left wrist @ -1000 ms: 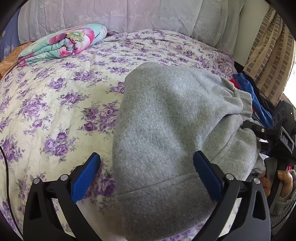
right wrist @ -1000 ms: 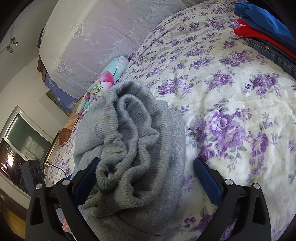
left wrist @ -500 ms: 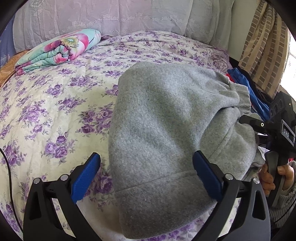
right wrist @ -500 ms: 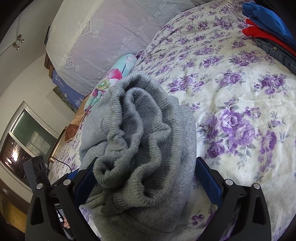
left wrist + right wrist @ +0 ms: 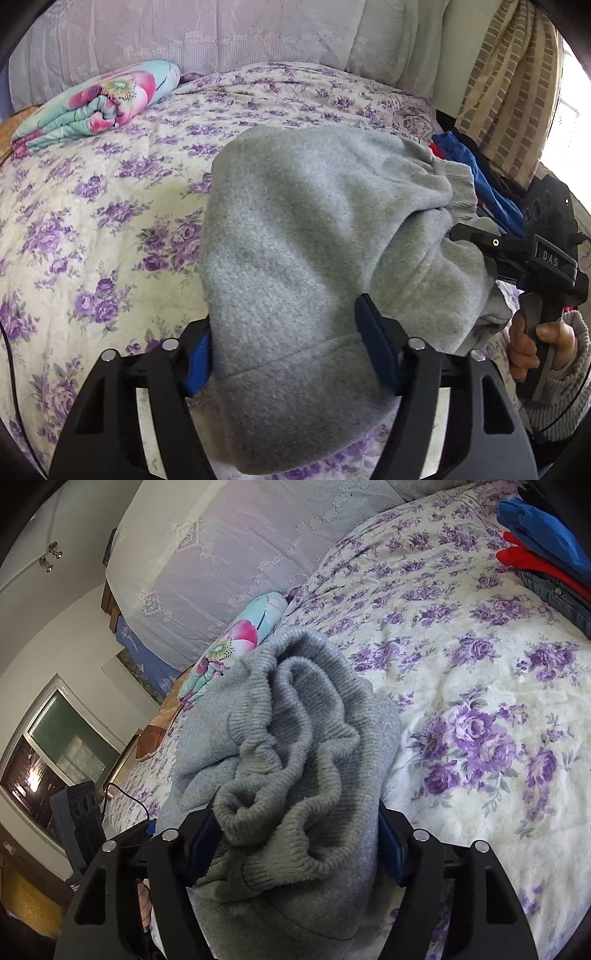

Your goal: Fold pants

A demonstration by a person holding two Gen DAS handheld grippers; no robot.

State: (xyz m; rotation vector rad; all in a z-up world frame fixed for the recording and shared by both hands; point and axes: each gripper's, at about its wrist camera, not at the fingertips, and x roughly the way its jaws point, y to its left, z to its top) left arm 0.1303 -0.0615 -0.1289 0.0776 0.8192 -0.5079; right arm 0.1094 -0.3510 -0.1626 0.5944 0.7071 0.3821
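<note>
Both claws half-open and closing: left gripper [image 5: 284, 347] pinching around the grey pants [image 5: 295, 236] at lower centre, right gripper [image 5: 295, 834] around their bunched ribbed waistband [image 5: 291, 760], likely to lift and fold.

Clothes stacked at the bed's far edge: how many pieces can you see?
3 show in the right wrist view: a blue piece on top, a red piece under it, denim at the bottom. The frame edge crops the stack, so more may be hidden.

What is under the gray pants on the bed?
The gray pants lie on the purple-flowered bedspread, which shows all around them. Anything directly beneath the bundle is covered by the fabric.
</note>
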